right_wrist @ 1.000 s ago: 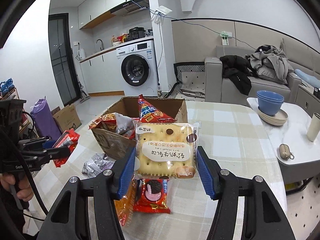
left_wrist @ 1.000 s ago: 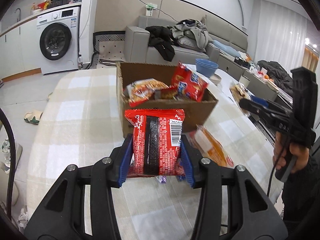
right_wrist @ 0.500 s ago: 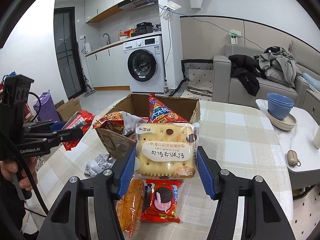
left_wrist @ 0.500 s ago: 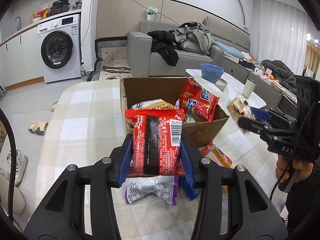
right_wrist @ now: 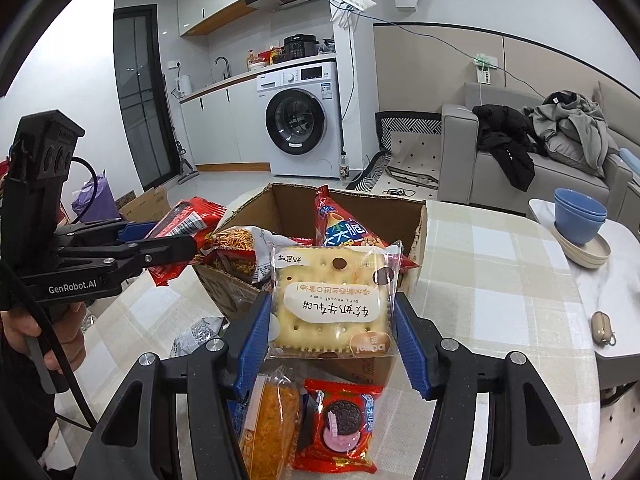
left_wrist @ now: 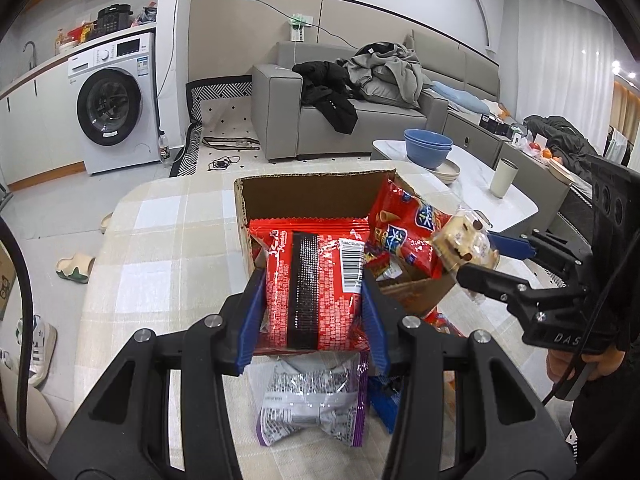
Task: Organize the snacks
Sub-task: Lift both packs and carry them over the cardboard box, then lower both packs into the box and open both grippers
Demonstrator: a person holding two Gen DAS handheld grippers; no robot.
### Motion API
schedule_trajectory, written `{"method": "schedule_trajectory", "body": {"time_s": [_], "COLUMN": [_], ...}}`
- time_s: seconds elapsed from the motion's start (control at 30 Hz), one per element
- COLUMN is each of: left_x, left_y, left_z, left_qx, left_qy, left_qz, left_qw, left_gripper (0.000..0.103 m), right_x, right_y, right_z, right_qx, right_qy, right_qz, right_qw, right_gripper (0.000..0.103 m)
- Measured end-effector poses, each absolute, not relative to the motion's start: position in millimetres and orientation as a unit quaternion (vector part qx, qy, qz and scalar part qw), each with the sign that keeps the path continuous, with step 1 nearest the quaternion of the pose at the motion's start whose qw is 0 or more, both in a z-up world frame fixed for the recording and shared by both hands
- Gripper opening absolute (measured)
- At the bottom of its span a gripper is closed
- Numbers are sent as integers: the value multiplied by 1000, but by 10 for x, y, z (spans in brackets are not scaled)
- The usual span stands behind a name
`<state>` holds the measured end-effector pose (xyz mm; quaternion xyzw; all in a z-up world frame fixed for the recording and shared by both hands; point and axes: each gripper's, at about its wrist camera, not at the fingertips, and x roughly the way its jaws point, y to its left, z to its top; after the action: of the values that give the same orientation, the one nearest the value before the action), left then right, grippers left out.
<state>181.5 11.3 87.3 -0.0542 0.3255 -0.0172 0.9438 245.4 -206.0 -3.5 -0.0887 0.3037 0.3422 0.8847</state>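
The cardboard box (left_wrist: pixel 416 292) stands open on the checked tablecloth (left_wrist: pixel 168 240), and everything else is placed from it here.

Left of the box as the right wrist camera sees it, the left gripper (right_wrist: pixel 200 244) is clamped on a red packet (left_wrist: pixel 314 284), its blue pads pressing both side edges. From the left wrist view the packet stands upright in the grip, in front of the box's near wall and covering part of the opening; whether it is above the box or just short of it is hard to judge through the fisheye. On the cloth on the near side of the box lies a silver and purple packet (left_wrist: pixel 312 400), with a blue wrapper (left_wrist: pixel 382 400) just beside it.

Inside the box, a noodle snack bag (right_wrist: pixel 240 252) leans at the left and a red cone-snack bag (right_wrist: pixel 344 232) stands up from the middle.

The right gripper (right_wrist: pixel 330 336) is closed on a clear cracker pack (right_wrist: pixel 332 304), held flat-faced and upright in front of the box's near corner. On the cloth on the near side of the box from this camera lie an orange crumbed snack (right_wrist: pixel 270 420) and a red cookie packet (right_wrist: pixel 340 428), side by side and touching.

Right of the box, on a separate white table (right_wrist: pixel 624 280), blue bowls (right_wrist: pixel 578 216) sit stacked on a plate.
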Motion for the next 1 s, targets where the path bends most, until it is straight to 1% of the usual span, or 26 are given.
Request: {"method": "schedule_trajectory", "body": {"time_s": [0.4,1.0], "left_x": [2163,2649], "left_y": [24,55], "left_z": [779,617], "left_qx": [-46,-42], "left_qy": [338,347], "left_qz": [-29,-31], "left_qw": [940,936], "left_gripper": [42,42], "right_x": [2772,3004], "right_y": [-1956,-1791], "right_z": [-93,-121], "right_qx": [-60,-77], "right_qy": [331,332], "right_qz": [350,349], "right_qw": [874,873], "right_gripper": [59,60]}}
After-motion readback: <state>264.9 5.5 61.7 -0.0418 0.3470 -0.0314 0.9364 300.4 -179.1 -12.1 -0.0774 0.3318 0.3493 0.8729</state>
